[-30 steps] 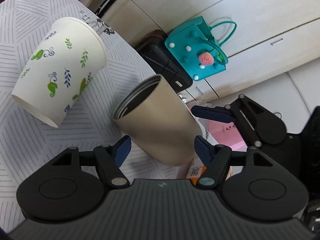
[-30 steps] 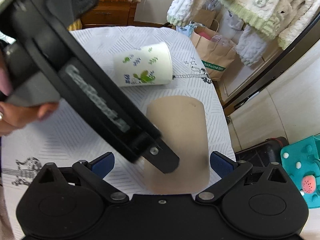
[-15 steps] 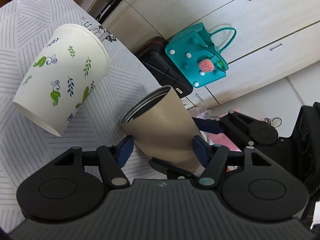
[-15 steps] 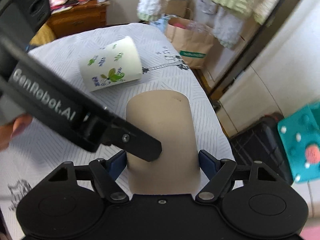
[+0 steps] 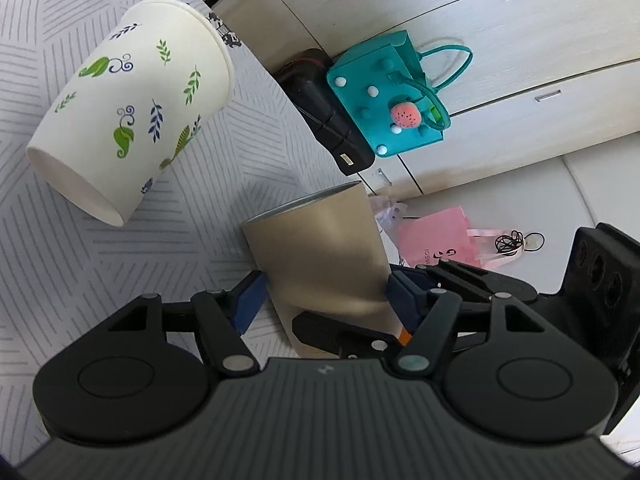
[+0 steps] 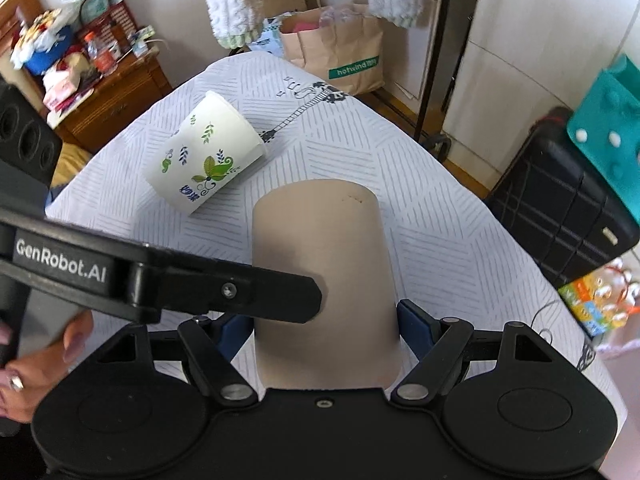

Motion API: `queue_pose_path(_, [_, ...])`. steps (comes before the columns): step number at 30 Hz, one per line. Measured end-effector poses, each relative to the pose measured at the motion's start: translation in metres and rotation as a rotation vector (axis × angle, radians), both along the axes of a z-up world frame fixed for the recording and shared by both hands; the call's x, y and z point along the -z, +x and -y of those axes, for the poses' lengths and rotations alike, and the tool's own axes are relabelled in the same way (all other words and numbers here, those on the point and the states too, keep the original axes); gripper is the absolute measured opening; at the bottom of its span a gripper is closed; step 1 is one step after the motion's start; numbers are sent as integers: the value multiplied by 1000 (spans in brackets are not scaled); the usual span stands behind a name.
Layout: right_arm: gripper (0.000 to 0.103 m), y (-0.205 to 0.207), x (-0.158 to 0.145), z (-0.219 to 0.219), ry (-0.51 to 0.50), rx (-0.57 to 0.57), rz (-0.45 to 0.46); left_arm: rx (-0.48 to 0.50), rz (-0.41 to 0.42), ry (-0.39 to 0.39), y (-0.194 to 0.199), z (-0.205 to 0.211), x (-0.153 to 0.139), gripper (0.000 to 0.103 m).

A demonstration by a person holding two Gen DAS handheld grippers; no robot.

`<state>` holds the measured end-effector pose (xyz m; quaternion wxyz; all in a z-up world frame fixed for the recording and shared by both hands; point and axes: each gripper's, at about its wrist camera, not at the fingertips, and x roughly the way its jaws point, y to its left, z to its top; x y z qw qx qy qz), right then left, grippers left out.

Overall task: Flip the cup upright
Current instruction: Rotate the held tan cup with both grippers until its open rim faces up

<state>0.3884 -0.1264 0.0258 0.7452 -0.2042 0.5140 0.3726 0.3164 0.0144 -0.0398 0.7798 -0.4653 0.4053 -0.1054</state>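
Leaf-print paper cup (image 5: 132, 108): lies on its side on the striped tablecloth (image 5: 48, 240), far and left of your grippers; its long axis runs along the cloth.
Left gripper (image 5: 320, 300): your blue pads sit against both sides of the tan cup, so it looks clamped on the lower body; one pad (image 5: 250, 300) shows at the left wall.
Tan cup (image 5: 320, 252): held between your two grippers near the table's right edge; in the left wrist view the open, dark-lined rim points up and away from you, long axis a little tilted.
Tan cup in the right wrist view (image 6: 320, 248): only the closed, plain end shows, long axis running away from the camera.
Right gripper (image 6: 324, 328): your fingers close on the cup's near part from both sides, gripping it.
Teal bag (image 5: 388, 92): on the floor by the cabinets, far right, against a black suitcase (image 5: 324, 120).
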Motion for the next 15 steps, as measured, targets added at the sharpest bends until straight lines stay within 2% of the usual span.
queue_pose_path(5, [82, -1, 0, -3, -10, 10, -2, -6, -11, 12, 7, 5, 2, 76])
queue_pose_path(8, [82, -4, -1, -4, -10, 28, 5, 6, -7, 21, 8, 6, 4, 76])
queue_pose_path(15, [82, -31, -5, 6, 39, 69, 21, 80, 72, 136, -18, 12, -14, 75])
